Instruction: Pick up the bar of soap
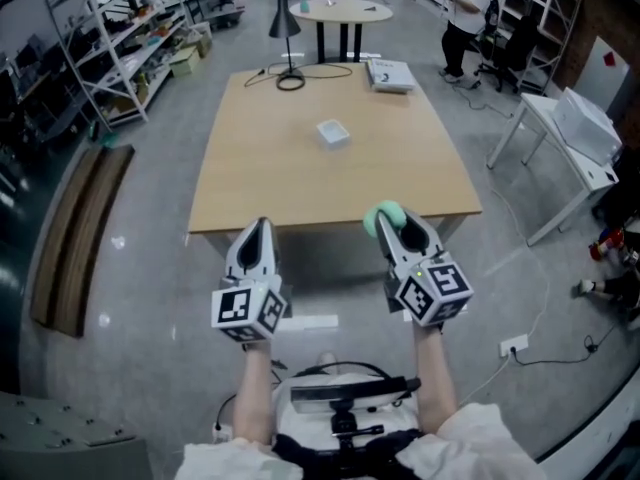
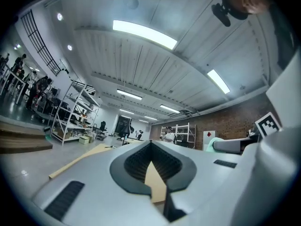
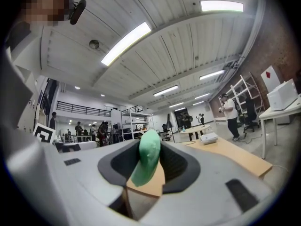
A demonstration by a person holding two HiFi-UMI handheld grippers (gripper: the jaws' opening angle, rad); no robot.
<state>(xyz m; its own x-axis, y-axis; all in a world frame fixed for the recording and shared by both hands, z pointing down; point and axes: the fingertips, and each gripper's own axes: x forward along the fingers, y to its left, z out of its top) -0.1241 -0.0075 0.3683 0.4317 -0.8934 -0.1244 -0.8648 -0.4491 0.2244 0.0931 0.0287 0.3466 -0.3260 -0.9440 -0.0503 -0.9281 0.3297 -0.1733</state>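
Soap bar (image 3: pixel 146 158), mint-green and rounded, stands clamped in right tongs (image 1: pixel 396 225).

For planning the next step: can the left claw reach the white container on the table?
Probably, leaning forward: left claw is empty; only bare table lies before the white container.

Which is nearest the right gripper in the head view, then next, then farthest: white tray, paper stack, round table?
1. White tray, middle of the desk.
2. Paper stack, far right corner.
3. Round table, beyond the desk.
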